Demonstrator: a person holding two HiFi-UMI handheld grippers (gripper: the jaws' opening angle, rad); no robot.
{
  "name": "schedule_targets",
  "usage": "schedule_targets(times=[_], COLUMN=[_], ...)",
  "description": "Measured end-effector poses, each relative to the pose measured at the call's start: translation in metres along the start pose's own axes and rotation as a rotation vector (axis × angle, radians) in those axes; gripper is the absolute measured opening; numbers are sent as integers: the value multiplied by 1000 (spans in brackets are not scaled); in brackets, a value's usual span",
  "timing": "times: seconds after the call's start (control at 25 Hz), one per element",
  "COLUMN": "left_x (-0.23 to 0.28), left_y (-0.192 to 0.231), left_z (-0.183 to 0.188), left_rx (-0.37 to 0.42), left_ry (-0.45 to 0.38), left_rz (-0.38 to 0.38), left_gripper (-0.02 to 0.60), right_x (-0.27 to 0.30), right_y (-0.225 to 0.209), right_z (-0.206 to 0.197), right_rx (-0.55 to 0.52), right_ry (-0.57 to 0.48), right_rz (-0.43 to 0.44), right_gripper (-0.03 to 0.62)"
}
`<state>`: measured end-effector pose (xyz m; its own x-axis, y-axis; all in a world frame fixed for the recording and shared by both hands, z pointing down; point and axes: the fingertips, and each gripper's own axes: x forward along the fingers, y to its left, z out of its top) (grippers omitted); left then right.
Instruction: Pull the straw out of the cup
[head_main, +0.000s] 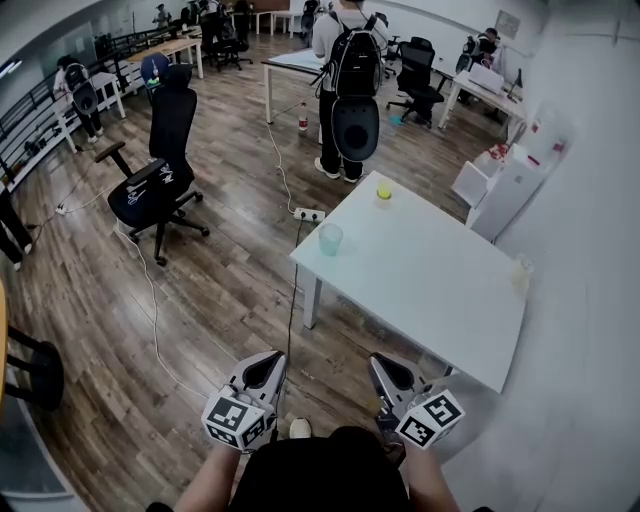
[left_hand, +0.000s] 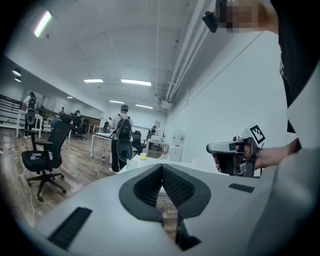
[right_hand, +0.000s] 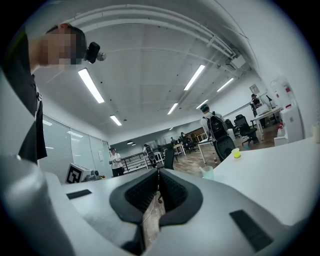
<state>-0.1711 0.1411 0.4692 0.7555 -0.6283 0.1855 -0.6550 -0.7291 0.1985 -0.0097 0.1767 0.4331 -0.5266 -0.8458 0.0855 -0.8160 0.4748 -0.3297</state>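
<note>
Two grippers low in the head view, left gripper (head_main: 265, 368) at 7 o'clock, right gripper (head_main: 384, 368) at 5 o'clock, side by side and apart, both aimed toward 12. Left jaws are pressed together with nothing between them. Right jaws are the same, tips meeting, empty. The cup (head_main: 330, 238), pale teal and see-through, stands upright on the white table (head_main: 440, 290) at its corner toward 10 o'clock, well apart from both grippers, roughly 12 o'clock from them. The straw is too small to make out clearly. A small yellow cup (head_main: 384, 190) is on the same table's far corner, 1 o'clock from the teal cup. A black office chair (head_main: 160, 180) is on the wood floor at 10 o'clock. A person with a black backpack (head_main: 350, 80) stands at 12 o'clock beyond the table. A white power strip (head_main: 308, 213) lies on the floor just past the table corner.
</note>
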Motion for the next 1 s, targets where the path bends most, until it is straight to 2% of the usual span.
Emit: schedule_targets(times=[0.2, 0.56, 1.0], left_x=[-11, -12, 29], left_y=[13, 19, 42], left_z=[-3, -9, 0], left_rx=[-3, -42, -34], left_ry=[-3, 2, 9], left_rz=[33, 37, 74], left_gripper=[14, 14, 14], right_x=[1, 12, 54], right_y=[12, 10, -37], right_z=[2, 1, 13], right_rx=[-8, -5, 21], right_ry=[-2, 11, 16], right_rz=[20, 49, 99], right_gripper=[21, 21, 21])
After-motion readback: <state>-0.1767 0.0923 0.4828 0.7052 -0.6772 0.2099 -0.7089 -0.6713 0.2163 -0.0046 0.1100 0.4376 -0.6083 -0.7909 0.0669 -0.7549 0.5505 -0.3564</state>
